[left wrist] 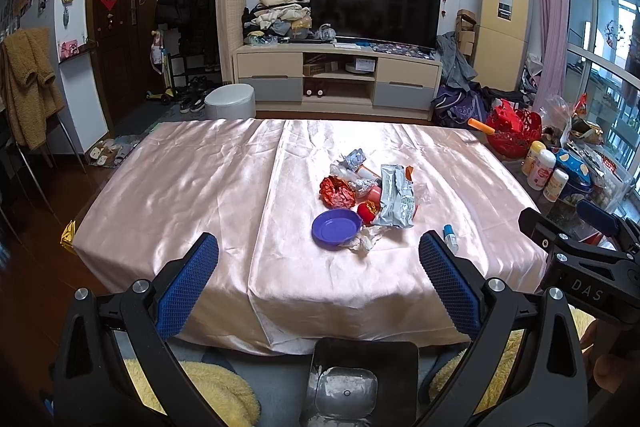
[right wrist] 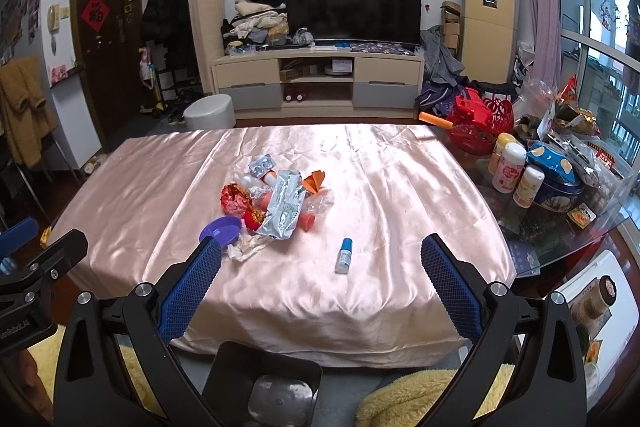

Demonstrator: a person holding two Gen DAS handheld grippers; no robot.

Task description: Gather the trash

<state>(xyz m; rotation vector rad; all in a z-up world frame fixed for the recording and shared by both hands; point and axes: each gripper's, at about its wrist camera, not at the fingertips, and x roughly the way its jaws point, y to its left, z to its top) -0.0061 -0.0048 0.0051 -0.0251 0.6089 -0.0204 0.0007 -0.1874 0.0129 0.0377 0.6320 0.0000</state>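
A heap of trash lies mid-table on the pink satin cloth [left wrist: 180,195]: a silver foil packet [left wrist: 396,201], red crumpled foil [left wrist: 337,191], a purple dish [left wrist: 336,229], crumpled white paper [left wrist: 366,241] and a small white bottle with a blue cap [left wrist: 450,238]. The same packet [right wrist: 284,205], dish [right wrist: 221,230] and bottle [right wrist: 344,255] show in the right wrist view. A black trash bin stands on the floor below the table's near edge [left wrist: 362,383] [right wrist: 268,387]. My left gripper [left wrist: 318,267] and right gripper [right wrist: 320,271] are both open and empty, short of the table.
Bottles [right wrist: 508,167], a blue tin [right wrist: 556,179] and snack bags crowd a glass table at the right. A red basket [right wrist: 480,123] sits behind them. A TV stand [left wrist: 340,79] and a white stool [left wrist: 230,101] stand beyond the table. Yellow fleece [left wrist: 208,391] lies beside the bin.
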